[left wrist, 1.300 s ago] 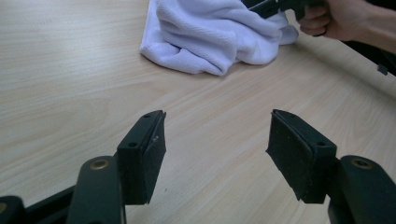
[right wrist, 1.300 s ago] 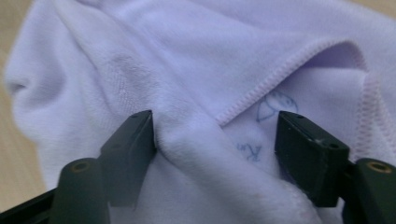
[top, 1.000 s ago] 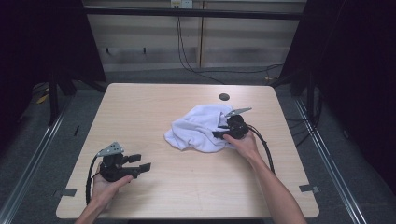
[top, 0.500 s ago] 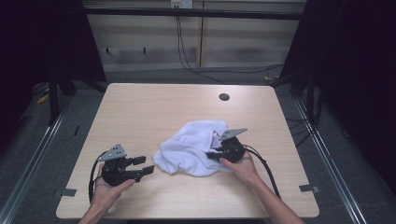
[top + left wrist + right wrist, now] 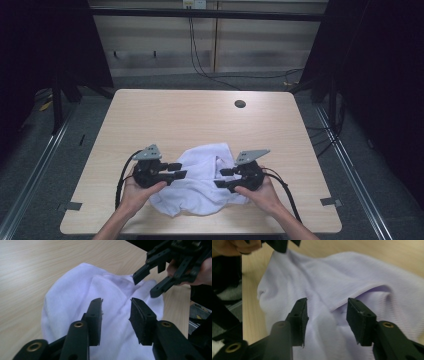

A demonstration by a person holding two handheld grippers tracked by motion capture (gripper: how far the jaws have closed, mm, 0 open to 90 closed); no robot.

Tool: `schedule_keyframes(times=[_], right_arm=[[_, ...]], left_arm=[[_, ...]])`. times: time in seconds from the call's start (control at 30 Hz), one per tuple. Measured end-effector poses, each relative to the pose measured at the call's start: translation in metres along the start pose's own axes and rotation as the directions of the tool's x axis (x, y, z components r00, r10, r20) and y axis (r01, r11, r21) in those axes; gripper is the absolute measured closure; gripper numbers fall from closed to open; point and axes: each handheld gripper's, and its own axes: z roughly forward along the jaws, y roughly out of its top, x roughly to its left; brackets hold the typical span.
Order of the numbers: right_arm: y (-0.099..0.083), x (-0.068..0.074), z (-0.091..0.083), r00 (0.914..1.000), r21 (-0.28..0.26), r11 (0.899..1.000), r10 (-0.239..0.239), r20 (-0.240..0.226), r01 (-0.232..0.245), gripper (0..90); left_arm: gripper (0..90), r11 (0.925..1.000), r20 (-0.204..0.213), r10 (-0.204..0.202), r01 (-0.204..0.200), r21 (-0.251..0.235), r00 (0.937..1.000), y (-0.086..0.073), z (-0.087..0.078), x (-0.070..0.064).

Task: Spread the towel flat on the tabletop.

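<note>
White cloth [image 5: 200,182] between left tool [image 5: 179,170], right tool [image 5: 221,177].

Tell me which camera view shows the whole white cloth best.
The high view: the white cloth lies crumpled on the table, outline nearly complete. The left gripper view and right gripper view show close-up folds and a hem.

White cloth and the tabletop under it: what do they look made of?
The white cloth looks like soft knit cotton, possibly a garment: matte, fine ribbing, a stitched hem, loose folds. The tabletop looks like light wood or wood-grain laminate: smooth, pale grain lines; which one I cannot tell. Both grippers, left and right, are open over the cloth.
</note>
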Motion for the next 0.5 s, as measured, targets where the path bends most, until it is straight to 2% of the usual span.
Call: schedule_keyframes(times=[0.03, 0.07, 0.1, 0.17, 0.2, 0.23, 0.3, 0.4, 0.47, 0.5], right_arm=[[0.002, -0.005, -0.004, 0.9999, -0.014, 1.0, 0.01, 0.01, -0.01, 54.6], [0.003, -0.011, -0.007, 0.9988, -0.02, 1.0, 0.023, 0.043, -0.023, 56.0], [0.003, -0.017, -0.006, 0.9971, -0.015, 0.999, 0.036, 0.067, -0.035, 57.4], [0.002, -0.027, 0.0, 0.9951, 0.006, 0.999, 0.039, 0.091, -0.04, 57.7], [0.001, -0.032, 0.004, 0.9942, 0.017, 0.999, 0.04, 0.1, -0.042, 57.6], [-0.001, -0.037, 0.009, 0.9948, 0.021, 0.998, 0.064, 0.079, -0.066, 57.2], [-0.004, -0.041, 0.016, 0.9944, 0.039, 0.996, 0.071, 0.078, -0.074, 55.7], [-0.007, -0.042, 0.02, 0.9943, 0.056, 0.994, 0.096, 0.046, -0.099, 54.5], [-0.008, -0.042, 0.021, 0.9931, 0.064, 0.992, 0.11, 0.042, -0.112, 56.3], [-0.009, -0.042, 0.022, 0.9933, 0.068, 0.992, 0.106, 0.046, -0.109, 59.6]], left_arm=[[66.2, 0.9999, -0.004, 0.004, -0.004, 0.011, 1.0, 0.005, 0.007, 0.003], [70.2, 0.9999, -0.011, 0.005, -0.005, 0.011, 0.9999, 0.01, 0.015, 0.005], [74.2, 0.9999, 0.01, -0.002, 0.002, 0.016, 0.9999, 0.015, 0.023, 0.007], [74.4, 0.9988, 0.014, 0.021, -0.022, 0.044, 0.9997, 0.021, 0.04, 0.007], [71.8, 0.9957, 0.011, 0.036, -0.037, 0.085, 0.9993, 0.023, 0.049, 0.006], [68.0, 0.9947, 0.018, 0.029, -0.03, 0.099, 0.9994, 0.022, 0.057, 0.006], [58.2, 0.9934, 0.032, 0.006, -0.009, 0.114, 0.9995, 0.016, 0.067, 0.007], [49.0, 0.9921, 0.029, -0.017, 0.013, 0.125, 0.9994, 0.004, 0.074, 0.007], [46.9, 0.9884, 0.023, -0.011, 0.007, 0.151, 0.9997, 0.0, 0.079, 0.008], [47.5, 0.9893, 0.024, -0.003, -0.001, 0.146, 0.9997, -0.001, 0.081, 0.007]])
